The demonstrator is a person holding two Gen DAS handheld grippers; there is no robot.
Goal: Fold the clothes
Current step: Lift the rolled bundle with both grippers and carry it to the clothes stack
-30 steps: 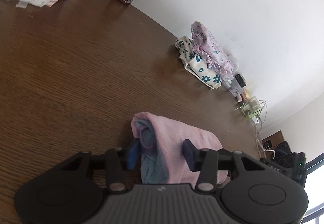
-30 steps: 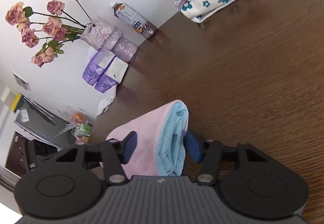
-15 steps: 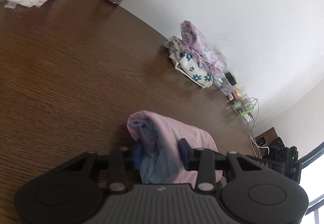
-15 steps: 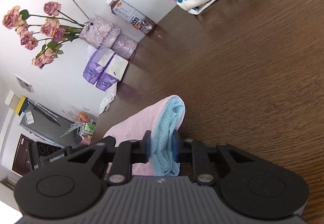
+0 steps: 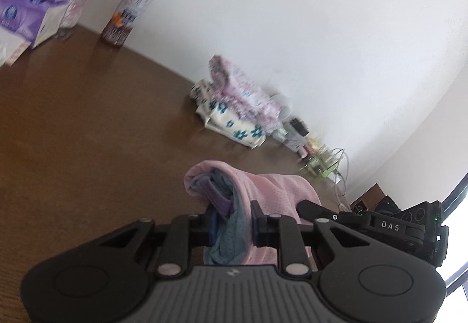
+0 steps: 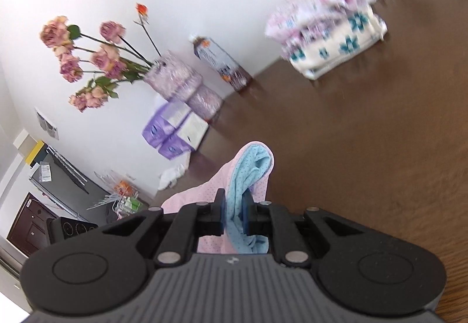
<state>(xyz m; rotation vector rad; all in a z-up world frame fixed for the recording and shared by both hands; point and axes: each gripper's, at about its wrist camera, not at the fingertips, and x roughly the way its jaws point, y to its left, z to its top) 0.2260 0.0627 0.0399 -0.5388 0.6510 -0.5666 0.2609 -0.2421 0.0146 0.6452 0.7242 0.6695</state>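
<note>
The soft pink mesh garment with a light blue lining (image 5: 263, 194) was bunched and lifted above the dark brown wooden table (image 5: 73, 133). The left claw (image 5: 232, 223) was clamped on one folded end of it, and the right claw (image 6: 234, 213) pinched the blue layer of the other end. To the right of the left claw, a black device (image 5: 392, 225) showed the letters "DAS". Far ahead stood a blurred bottle with a white label (image 5: 134, 7), its writing not readable.

One pink garment (image 5: 272, 191), two folded clothes (image 6: 330, 39), one bottle (image 6: 222, 62), one vase (image 6: 181, 83)
</note>
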